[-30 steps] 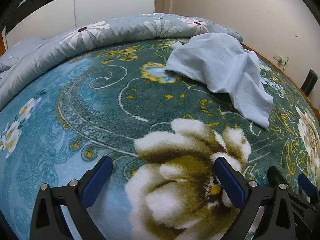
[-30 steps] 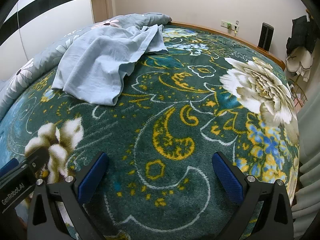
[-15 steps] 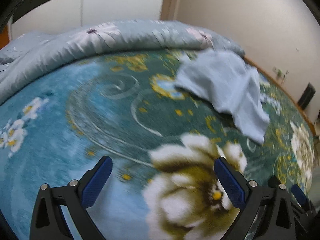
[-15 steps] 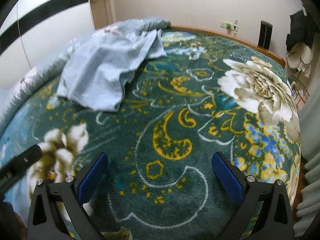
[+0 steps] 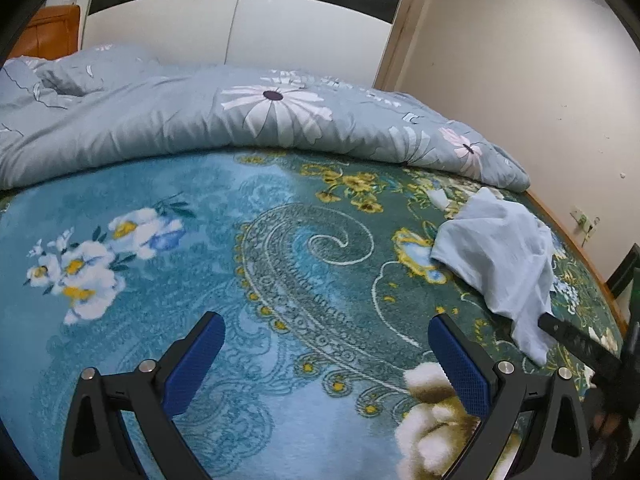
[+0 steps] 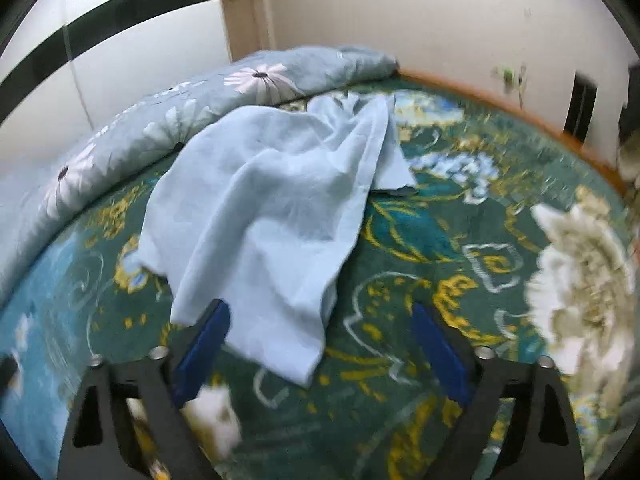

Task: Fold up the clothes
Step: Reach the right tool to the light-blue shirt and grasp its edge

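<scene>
Pale-blue garment (image 6: 272,216) crumpled on floral blanket (image 5: 280,264) — no readable writing; left tool (image 5: 326,354) spread, right tool (image 6: 320,354) closing, gripping nothing.

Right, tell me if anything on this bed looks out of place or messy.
The light blue garment lies crumpled on the floral blanket, its far end bunched against the rolled duvet. It is unfolded and creased. The right gripper, whose jaws have just been closing, has the garment's near edge between them, not yet pinched.
</scene>
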{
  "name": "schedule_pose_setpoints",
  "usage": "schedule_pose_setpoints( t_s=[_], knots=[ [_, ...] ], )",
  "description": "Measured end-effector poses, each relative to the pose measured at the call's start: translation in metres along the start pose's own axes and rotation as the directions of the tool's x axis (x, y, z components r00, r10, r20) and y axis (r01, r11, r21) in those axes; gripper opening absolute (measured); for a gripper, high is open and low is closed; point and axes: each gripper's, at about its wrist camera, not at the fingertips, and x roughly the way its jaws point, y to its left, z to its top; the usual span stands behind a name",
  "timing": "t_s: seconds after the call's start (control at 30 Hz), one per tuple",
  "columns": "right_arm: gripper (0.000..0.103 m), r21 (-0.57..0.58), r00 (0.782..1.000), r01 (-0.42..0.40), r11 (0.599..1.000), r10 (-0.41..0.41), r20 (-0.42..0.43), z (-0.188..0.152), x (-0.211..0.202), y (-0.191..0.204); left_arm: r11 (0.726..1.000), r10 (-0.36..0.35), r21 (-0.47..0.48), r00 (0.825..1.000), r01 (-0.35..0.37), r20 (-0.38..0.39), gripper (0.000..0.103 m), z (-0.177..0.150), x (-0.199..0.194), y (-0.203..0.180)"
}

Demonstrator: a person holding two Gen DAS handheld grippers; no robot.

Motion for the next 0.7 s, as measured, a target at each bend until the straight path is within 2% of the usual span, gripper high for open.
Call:
schedule_pose_setpoints(
  t_s=[0.03, 0.07, 0.13, 0.3, 0.4, 0.47, 0.53, 0.6, 0.63, 0.7],
  knots=[
    [0.057, 0.032, 0.999, -0.020, 0.999, 0.021, -0.028, 0.002, 0.006, -0.003, 1.000, -0.002, -0.001, 1.000, 0.002, -0.003, 0.103, 0.000, 0.001, 0.000],
    [0.032, 0.068, 0.997, -0.046, 0.997, 0.050, -0.057, 0.003, 0.011, -0.005, 1.000, -0.007, -0.001, 1.000, 0.007, -0.001, 0.103, 0.000, 0.000, 0.000],
    [0.013, 0.135, 0.987, -0.120, 0.984, 0.133, -0.091, 0.003, 0.014, -0.010, 1.000, -0.017, -0.004, 1.000, 0.017, 0.008, 0.103, 0.000, -0.004, -0.001],
    [0.009, 0.131, 0.975, -0.219, 0.967, 0.222, -0.008, 0.007, -0.023, -0.006, 1.000, -0.022, -0.006, 1.000, 0.022, 0.015, 0.103, 0.001, -0.007, -0.002],
    [0.008, 0.091, 0.946, -0.325, 0.941, 0.324, 0.024, 0.003, -0.064, 0.006, 1.000, -0.019, -0.007, 0.999, 0.019, 0.029, 0.103, 0.003, -0.010, 0.000],
    [0.008, 0.010, 0.931, -0.364, 0.931, 0.363, 0.032, -0.010, -0.094, 0.022, 1.000, -0.012, -0.005, 0.999, 0.012, 0.044, 0.103, 0.006, -0.014, 0.001],
    [0.004, -0.053, 0.912, -0.408, 0.911, 0.410, 0.020, -0.030, -0.117, 0.035, 1.000, -0.002, -0.007, 0.998, 0.002, 0.056, 0.103, 0.009, -0.017, 0.005],
    [0.002, -0.079, 0.880, -0.475, 0.876, 0.475, -0.024, -0.059, -0.132, 0.047, 1.000, 0.016, -0.025, 0.998, -0.015, 0.067, 0.103, 0.012, -0.021, 0.011],
    [0.002, -0.097, 0.875, -0.483, 0.870, 0.481, -0.047, -0.074, -0.137, 0.053, 0.999, 0.018, -0.037, 0.997, -0.016, 0.069, 0.103, 0.014, -0.024, 0.015],
    [0.002, -0.129, 0.882, -0.472, 0.872, 0.465, -0.079, -0.094, -0.147, 0.058, 0.999, 0.014, -0.054, 0.998, -0.010, 0.066, 0.103, 0.015, -0.030, 0.021]
  ],
)
